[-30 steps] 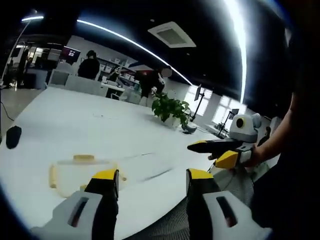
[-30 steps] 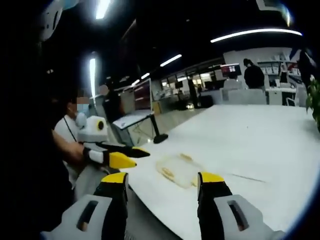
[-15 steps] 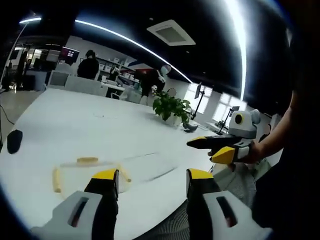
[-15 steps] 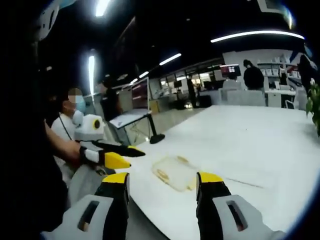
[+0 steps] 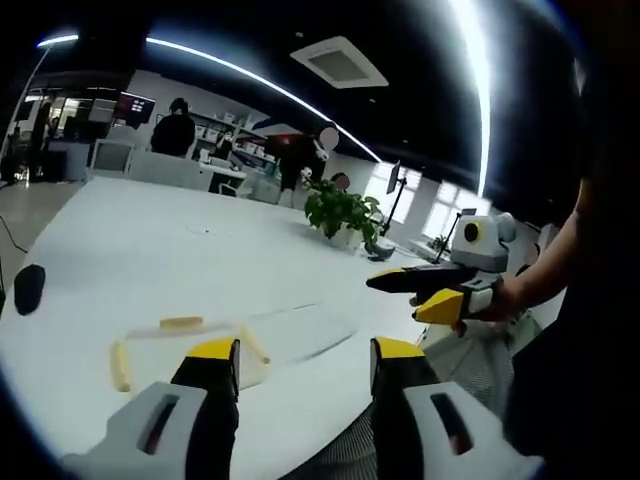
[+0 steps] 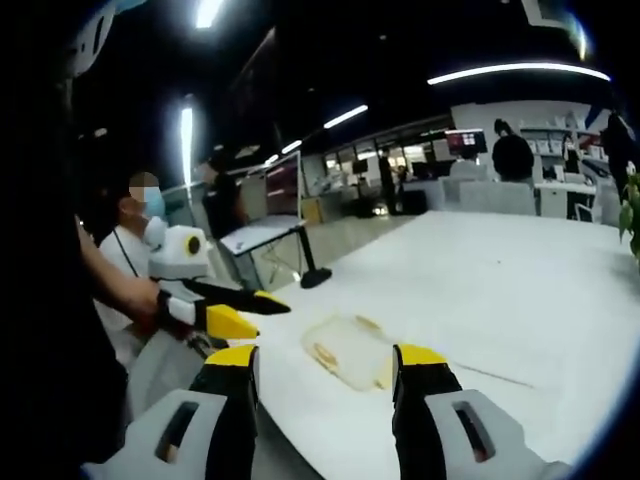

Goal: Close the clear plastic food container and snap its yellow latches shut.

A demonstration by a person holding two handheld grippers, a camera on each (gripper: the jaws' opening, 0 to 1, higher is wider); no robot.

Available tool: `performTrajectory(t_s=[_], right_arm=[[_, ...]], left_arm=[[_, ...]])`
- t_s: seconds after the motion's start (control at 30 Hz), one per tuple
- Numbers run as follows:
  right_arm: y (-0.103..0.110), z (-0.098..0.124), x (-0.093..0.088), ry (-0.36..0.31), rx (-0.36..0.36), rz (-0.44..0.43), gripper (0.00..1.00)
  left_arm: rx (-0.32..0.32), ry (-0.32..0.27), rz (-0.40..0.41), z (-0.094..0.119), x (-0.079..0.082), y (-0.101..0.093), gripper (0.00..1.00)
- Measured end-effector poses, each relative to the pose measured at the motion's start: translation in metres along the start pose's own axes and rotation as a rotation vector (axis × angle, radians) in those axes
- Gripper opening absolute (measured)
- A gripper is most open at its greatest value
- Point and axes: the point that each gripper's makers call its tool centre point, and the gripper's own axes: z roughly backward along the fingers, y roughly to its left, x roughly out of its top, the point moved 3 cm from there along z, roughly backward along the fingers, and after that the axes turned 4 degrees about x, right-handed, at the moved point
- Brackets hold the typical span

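Jaws of the left gripper (image 5: pixel 303 362), grey with yellow tips, rise from six o'clock in the left gripper view and stand apart with nothing between them. Just beyond the left jaw, toward nine o'clock, the clear plastic food container (image 5: pixel 190 345) lies flat on the large white table (image 5: pixel 150 250), near the table's edge, with yellow latches (image 5: pixel 120 366) showing along its sides; whether its lid is fully seated cannot be told. At three o'clock in that view the right gripper (image 5: pixel 420 293) hovers off the table's edge in a person's hand (image 5: pixel 492 300), its yellow-tipped black jaws parted. In the right gripper view the right gripper (image 6: pixel 327 362) has its own jaws apart and empty, the container (image 6: pixel 350 350) lies between and just past them, and the left gripper (image 6: pixel 245 308) sits at nine o'clock with jaws parted. Farther along the table a small dark object (image 5: pixel 29 288) rests at nine o'clock, and a green potted plant (image 5: pixel 340 213) stands near the far end. Beyond are desks, screens and standing people (image 5: pixel 174 130) under long ceiling lights.
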Motion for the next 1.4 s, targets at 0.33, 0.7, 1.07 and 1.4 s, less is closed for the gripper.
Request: performTrajectory(t_s=[0.33,0.7,1.07,1.4], right_arm=[[0.000,-0.011,-0.003,0.020,0.026,0.007,0.51],[-0.009,-0.028,-0.003,0.055,0.036,0.032,0.51],[-0.020,-0.042,-0.005,0.115,0.068,0.105,0.49],[-0.027,-0.048,-0.010,0.145,0.072,0.112,0.49]], left_arm=[[0.014,0.033,-0.018,0.004,-0.004,0.015,0.51],[0.014,0.073,-0.050,0.006,-0.004,0.035,0.50],[0.039,0.123,-0.091,0.008,-0.005,0.061,0.49],[0.082,0.171,-0.108,0.012,-0.006,0.086,0.48]])
